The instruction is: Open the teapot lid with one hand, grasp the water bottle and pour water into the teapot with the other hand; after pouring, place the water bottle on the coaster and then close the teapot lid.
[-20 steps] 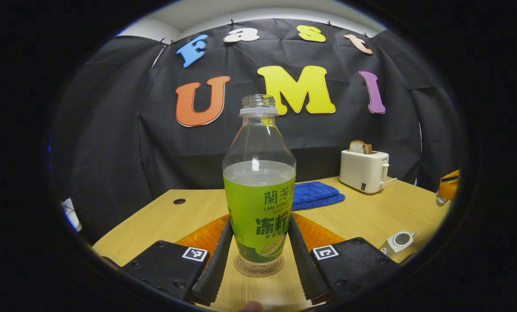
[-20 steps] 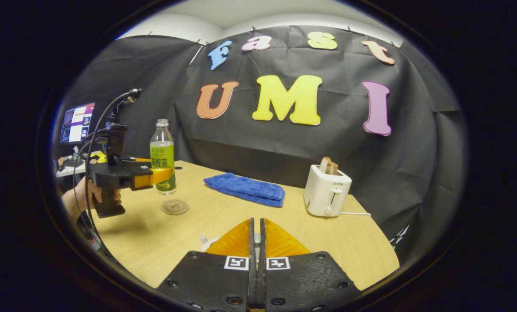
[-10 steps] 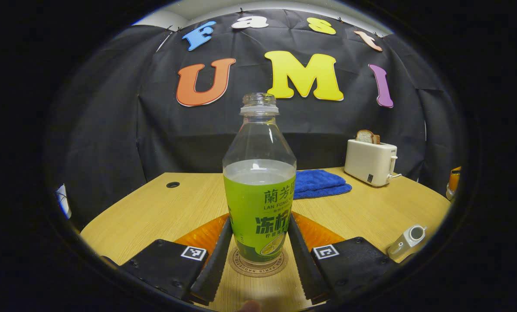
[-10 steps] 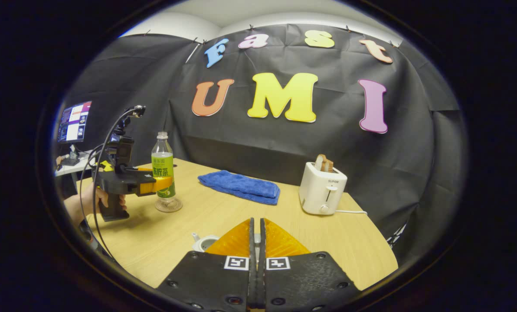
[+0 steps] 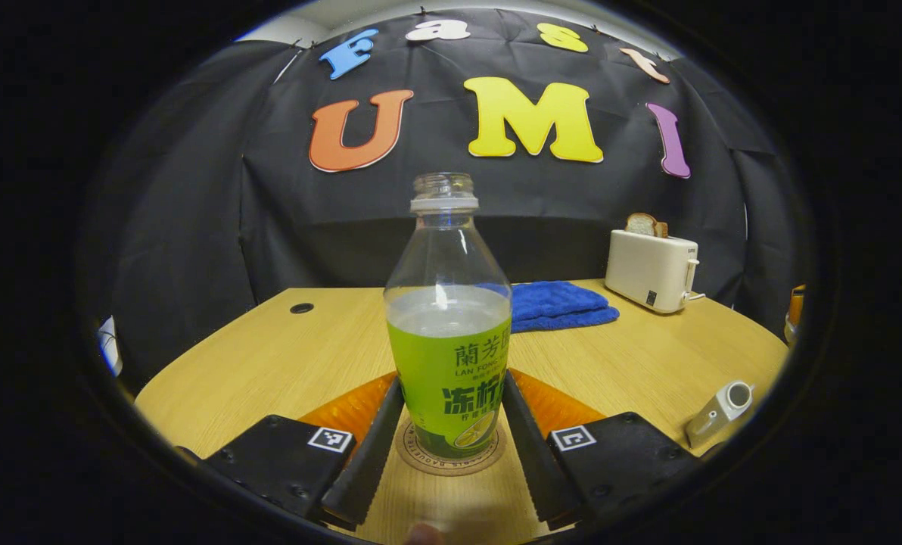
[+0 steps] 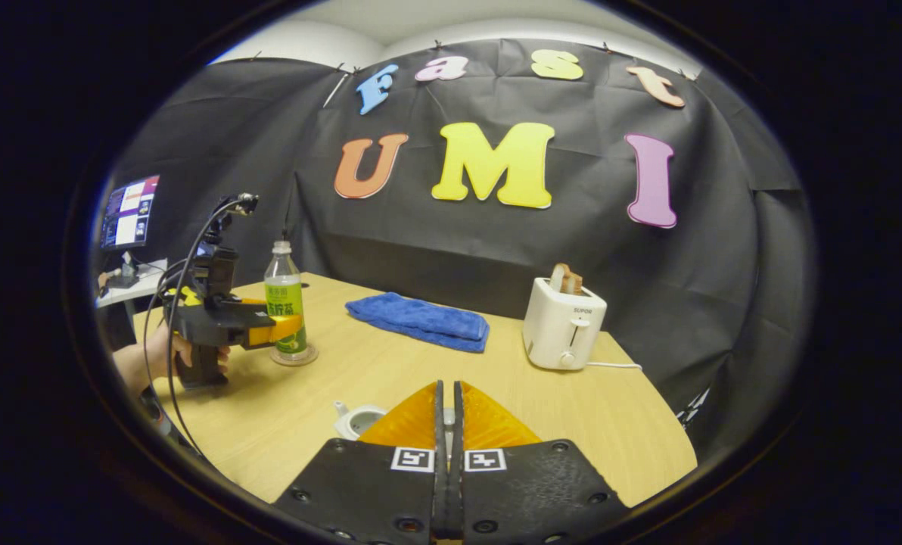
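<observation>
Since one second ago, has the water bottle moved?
Yes. The water bottle has come down onto the coaster; earlier, in the right gripper view, it was held above the table, behind the coaster.

Brightness: both views are evenly and fairly brightly lit; the bench point(image 5: 284, 363) reads warm and clear.
Light source: overhead, outside the pictures; the pale ceiling strip above the black cloth is brightest.
Shadows: soft and short; a faint one lies under the left gripper point(image 6: 288, 327) in the right gripper view.
Glare: small white highlights on the water bottle point(image 5: 449, 318) shoulder and neck.
Focus: sharp at centre; the toaster point(image 5: 652, 269) and blue towel point(image 5: 561, 304) stay crisp.
Distortion: strong fisheye; bench edges and cloth bow outward, and detail darkens and smears toward the rim.
</observation>
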